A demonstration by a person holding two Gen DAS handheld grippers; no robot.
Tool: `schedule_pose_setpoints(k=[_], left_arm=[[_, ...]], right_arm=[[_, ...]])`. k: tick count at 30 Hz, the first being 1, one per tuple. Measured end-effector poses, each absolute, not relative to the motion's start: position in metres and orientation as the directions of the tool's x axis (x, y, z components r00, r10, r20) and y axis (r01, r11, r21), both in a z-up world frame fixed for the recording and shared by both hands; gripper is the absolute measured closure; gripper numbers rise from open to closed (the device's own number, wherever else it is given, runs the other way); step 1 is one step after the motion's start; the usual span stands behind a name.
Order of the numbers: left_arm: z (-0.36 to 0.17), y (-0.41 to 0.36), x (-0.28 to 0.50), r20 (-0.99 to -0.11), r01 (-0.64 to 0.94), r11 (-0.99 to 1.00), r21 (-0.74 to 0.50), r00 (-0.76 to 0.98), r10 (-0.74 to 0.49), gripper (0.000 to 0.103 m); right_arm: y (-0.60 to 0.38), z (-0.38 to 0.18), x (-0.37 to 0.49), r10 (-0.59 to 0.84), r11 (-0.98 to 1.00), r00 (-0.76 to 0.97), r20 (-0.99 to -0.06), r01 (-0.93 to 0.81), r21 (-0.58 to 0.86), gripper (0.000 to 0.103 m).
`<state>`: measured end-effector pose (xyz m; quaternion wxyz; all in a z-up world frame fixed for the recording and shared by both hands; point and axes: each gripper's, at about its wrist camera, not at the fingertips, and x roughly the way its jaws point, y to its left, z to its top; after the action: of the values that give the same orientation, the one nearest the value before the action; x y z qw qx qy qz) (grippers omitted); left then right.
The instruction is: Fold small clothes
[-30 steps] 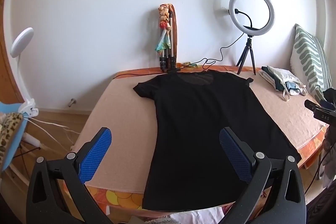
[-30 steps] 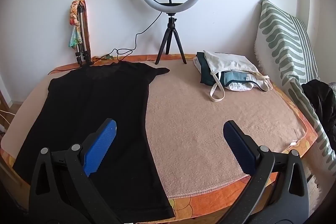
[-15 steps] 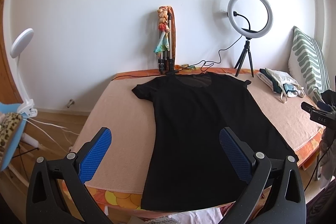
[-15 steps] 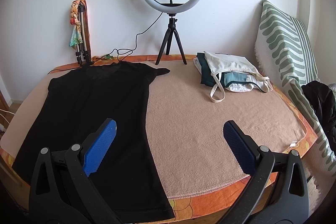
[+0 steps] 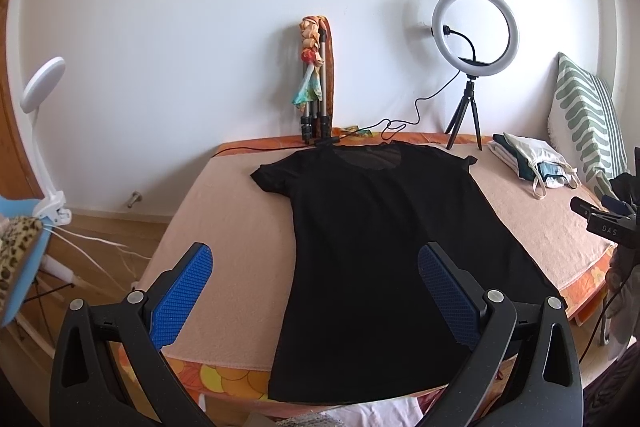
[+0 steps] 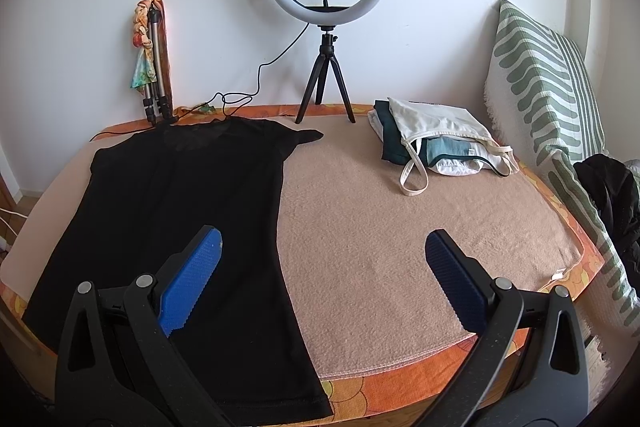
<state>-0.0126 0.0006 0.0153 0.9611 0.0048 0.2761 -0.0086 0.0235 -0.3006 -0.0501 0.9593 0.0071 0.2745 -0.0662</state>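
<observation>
We saw a black T-shirt (image 5: pixel 384 227) lying flat on the bed (image 5: pixel 236 227), neck toward the wall at the top of the frame and hem at the near edge, bottom centre of the left wrist view. In the right wrist view the same shirt (image 6: pixel 180 195) filled the left half of the frame, with bare tan blanket to its right.

Our left gripper (image 5: pixel 316 283) hung above the lower part of the shirt with its jaws spread wide and nothing between them; its blue pads (image 5: pixel 182 287) stood well apart, one over the blanket at lower left, the other over the black cloth. Our right gripper (image 6: pixel 320 275) was likewise wide and empty, its left pad over the shirt's right edge and its right pad over bare blanket.

At the upper right of the left wrist view a ring light (image 5: pixel 476 27) stood on a small tripod at the far edge of the bed. A pile of folded clothes (image 6: pixel 436 139) lay right of centre in the right wrist view, near a green-striped pillow (image 6: pixel 548 87) along the right edge. A folded tripod with a coloured scarf (image 5: pixel 314 79) leaned against the wall behind the shirt's neck.
</observation>
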Motion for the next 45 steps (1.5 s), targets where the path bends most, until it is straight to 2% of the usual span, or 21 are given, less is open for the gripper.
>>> schedule_pose_setpoints(k=[45], left_arm=[[0.011,0.008,-0.017,-0.536,0.017,1.000,0.005,0.844,-0.012,0.001]], right_arm=[[-0.283,-0.043,0.031,-0.100,0.994,0.853,-0.513,0.105,-0.020,0.000]])
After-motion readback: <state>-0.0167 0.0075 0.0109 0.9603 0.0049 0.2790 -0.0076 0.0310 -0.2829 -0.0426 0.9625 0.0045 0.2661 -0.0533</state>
